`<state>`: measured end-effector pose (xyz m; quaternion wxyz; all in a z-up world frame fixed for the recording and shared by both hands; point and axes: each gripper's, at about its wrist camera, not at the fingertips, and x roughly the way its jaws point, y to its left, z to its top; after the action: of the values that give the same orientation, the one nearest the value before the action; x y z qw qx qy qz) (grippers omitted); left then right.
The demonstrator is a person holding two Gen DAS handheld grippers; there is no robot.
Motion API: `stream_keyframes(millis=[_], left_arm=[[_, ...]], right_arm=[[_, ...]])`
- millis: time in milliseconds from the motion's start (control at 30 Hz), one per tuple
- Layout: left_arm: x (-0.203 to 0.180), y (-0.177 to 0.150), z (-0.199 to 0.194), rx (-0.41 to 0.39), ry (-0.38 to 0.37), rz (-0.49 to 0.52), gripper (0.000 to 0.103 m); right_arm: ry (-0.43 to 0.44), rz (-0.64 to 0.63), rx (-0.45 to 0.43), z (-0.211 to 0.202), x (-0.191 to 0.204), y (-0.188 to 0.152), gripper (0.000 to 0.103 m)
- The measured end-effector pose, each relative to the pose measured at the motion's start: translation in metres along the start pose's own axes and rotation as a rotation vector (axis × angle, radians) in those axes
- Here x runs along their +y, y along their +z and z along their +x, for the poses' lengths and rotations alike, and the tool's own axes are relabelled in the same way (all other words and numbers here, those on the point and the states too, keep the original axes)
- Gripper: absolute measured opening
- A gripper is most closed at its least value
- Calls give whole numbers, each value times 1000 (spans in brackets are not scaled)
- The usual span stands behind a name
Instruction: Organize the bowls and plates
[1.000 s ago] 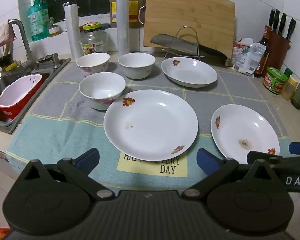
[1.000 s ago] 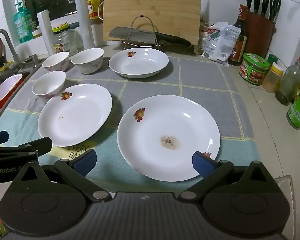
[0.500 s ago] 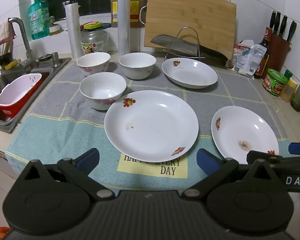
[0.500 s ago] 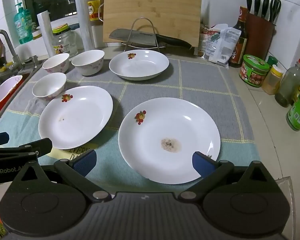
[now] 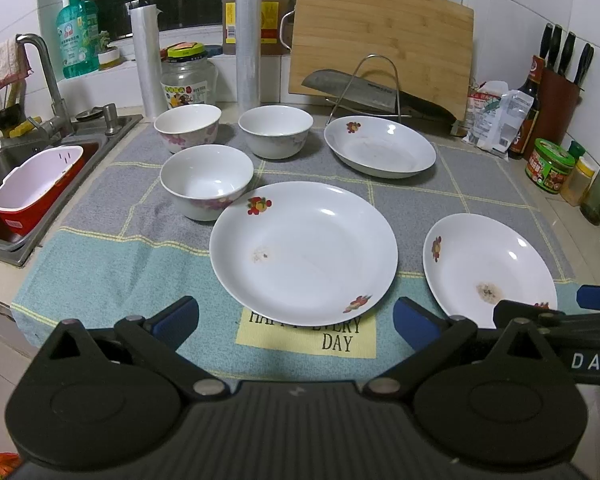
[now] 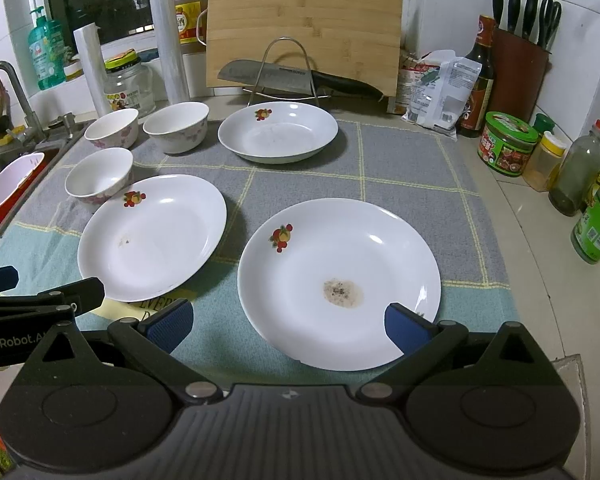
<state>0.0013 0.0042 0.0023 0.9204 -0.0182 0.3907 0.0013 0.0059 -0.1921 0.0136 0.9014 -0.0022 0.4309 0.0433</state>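
Note:
Three white flowered plates lie on the mat: a near left plate (image 5: 304, 252) (image 6: 152, 236), a near right plate with a brown stain (image 5: 488, 268) (image 6: 340, 280), and a far plate (image 5: 380, 146) (image 6: 278, 132). Three white bowls stand at the left: a near bowl (image 5: 206, 182) (image 6: 99, 176), a far left bowl (image 5: 187, 126) (image 6: 112, 128) and a far right bowl (image 5: 276, 130) (image 6: 176, 126). My left gripper (image 5: 296, 322) is open and empty at the near left plate's front rim. My right gripper (image 6: 288, 322) is open and empty over the stained plate's front rim.
A sink (image 5: 4, 184) with a red and white basket (image 5: 36, 188) lies at the left. A cutting board (image 5: 380, 36), a cleaver on a wire rack (image 5: 364, 88), jars and bottles (image 6: 508, 144) and a knife block (image 6: 520, 72) line the back and right.
Both grippers have risen slightly, so the plates sit a little lower in each view. Nothing on the mat has moved.

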Motion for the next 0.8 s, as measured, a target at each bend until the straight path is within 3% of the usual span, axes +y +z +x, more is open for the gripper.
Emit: stream_keyframes(millis=[800], left_arm=[[0, 2, 2, 9, -9, -5, 102]], right_arm=[[-7, 3, -6, -2, -2, 5, 103]])
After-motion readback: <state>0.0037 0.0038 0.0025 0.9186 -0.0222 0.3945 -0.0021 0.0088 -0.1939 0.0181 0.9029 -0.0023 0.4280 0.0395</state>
